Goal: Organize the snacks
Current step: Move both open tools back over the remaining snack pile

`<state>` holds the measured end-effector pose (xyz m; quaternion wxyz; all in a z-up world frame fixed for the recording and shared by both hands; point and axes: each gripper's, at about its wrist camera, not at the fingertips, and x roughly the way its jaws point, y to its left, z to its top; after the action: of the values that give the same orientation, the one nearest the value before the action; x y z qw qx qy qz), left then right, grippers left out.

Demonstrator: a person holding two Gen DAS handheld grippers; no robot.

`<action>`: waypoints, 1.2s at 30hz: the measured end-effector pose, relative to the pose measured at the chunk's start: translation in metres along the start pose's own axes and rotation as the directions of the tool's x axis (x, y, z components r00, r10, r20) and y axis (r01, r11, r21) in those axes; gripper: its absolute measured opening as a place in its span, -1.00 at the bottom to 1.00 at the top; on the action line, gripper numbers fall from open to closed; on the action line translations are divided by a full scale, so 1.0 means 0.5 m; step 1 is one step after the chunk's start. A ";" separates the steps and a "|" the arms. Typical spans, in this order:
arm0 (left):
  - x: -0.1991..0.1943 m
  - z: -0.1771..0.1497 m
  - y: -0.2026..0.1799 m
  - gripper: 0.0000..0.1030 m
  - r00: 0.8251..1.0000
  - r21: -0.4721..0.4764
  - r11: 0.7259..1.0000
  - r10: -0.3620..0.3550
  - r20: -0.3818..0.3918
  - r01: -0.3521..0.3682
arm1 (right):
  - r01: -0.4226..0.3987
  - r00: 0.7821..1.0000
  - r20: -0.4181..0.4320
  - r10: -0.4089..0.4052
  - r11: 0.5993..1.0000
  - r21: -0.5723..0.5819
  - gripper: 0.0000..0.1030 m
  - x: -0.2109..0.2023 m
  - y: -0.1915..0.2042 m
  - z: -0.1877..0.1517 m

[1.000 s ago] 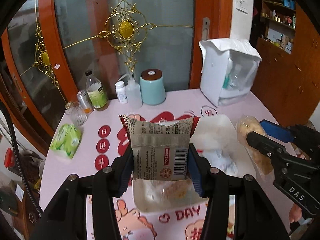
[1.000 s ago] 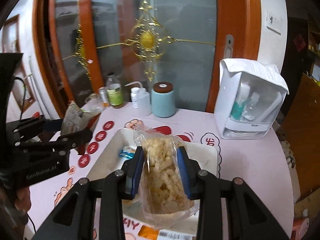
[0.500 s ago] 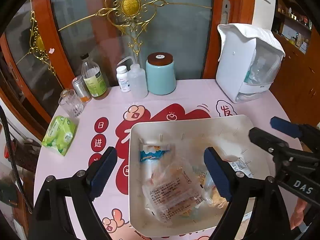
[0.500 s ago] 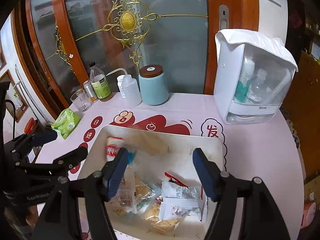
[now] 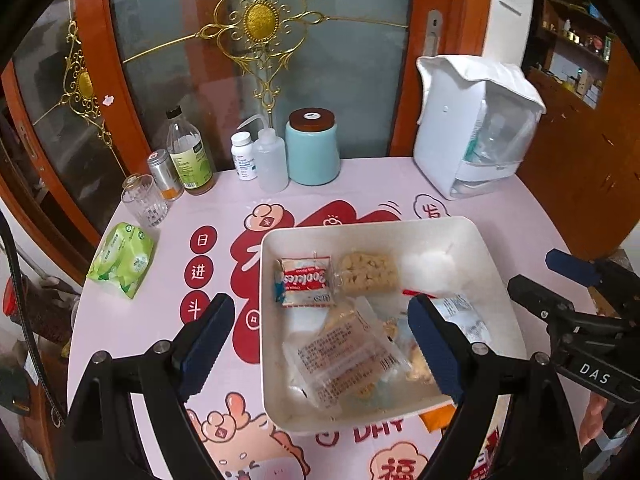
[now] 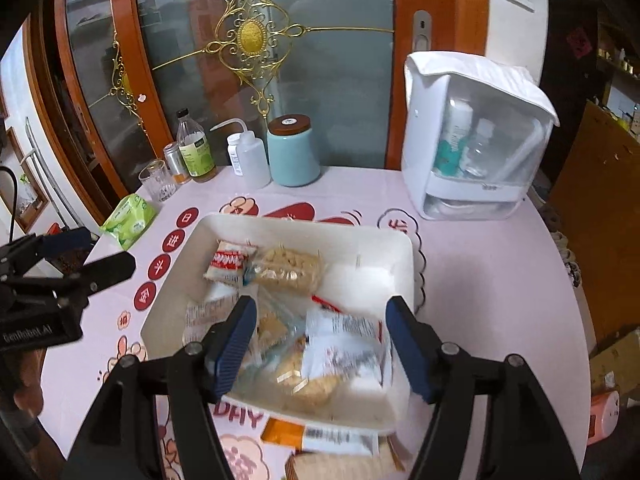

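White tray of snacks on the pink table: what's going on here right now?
A person is sorting snack packets into the white tray with two handheld grippers. Both the left gripper and the right gripper hang open and empty above it. Several packets lie inside, including a red-and-white cookie pack; more packets sit on the table by its near edge.

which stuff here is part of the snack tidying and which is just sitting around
Job: white tray; snack packets in it, such as the red-and-white cookie packet and the puffed-snack bag.

Lying about: green tissue pack, glass, bottles, teal canister, white organiser box.
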<state>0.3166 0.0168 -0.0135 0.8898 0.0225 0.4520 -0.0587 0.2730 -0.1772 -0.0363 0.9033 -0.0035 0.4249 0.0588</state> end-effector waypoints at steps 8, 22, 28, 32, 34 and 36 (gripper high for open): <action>-0.075 -0.071 -0.034 0.70 0.998 0.066 0.996 -0.059 0.005 0.058 | 0.061 0.998 0.010 -0.062 0.996 0.059 0.32 -0.085 -0.035 -0.116; -0.179 -0.230 -0.138 0.70 0.979 0.141 0.970 -0.203 0.024 0.197 | 0.251 0.962 0.067 -0.265 0.953 0.169 0.32 -0.231 -0.065 -0.311; -0.193 -0.309 -0.169 0.71 0.974 0.167 0.962 -0.224 0.030 0.216 | 0.263 0.952 0.075 -0.296 0.920 0.291 0.32 -0.242 -0.075 -0.402; -0.160 -0.374 -0.200 0.72 0.980 0.215 0.956 -0.198 -0.031 0.200 | 0.250 0.964 0.008 -0.265 0.922 0.296 0.32 -0.203 -0.081 -0.454; -0.131 -0.406 -0.214 0.72 0.977 0.223 0.952 -0.191 -0.096 0.208 | 0.257 0.964 -0.013 -0.264 0.924 0.284 0.32 -0.188 -0.082 -0.473; -0.104 -0.436 -0.226 0.72 0.972 0.216 0.952 -0.187 -0.145 0.216 | 0.243 0.969 -0.029 -0.245 0.929 0.278 0.32 -0.175 -0.086 -0.492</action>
<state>0.0975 -0.0706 -0.0986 0.8409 0.0829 0.4959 -0.2000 0.0337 -0.2429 -0.1280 0.8964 0.0715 0.4222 -0.1147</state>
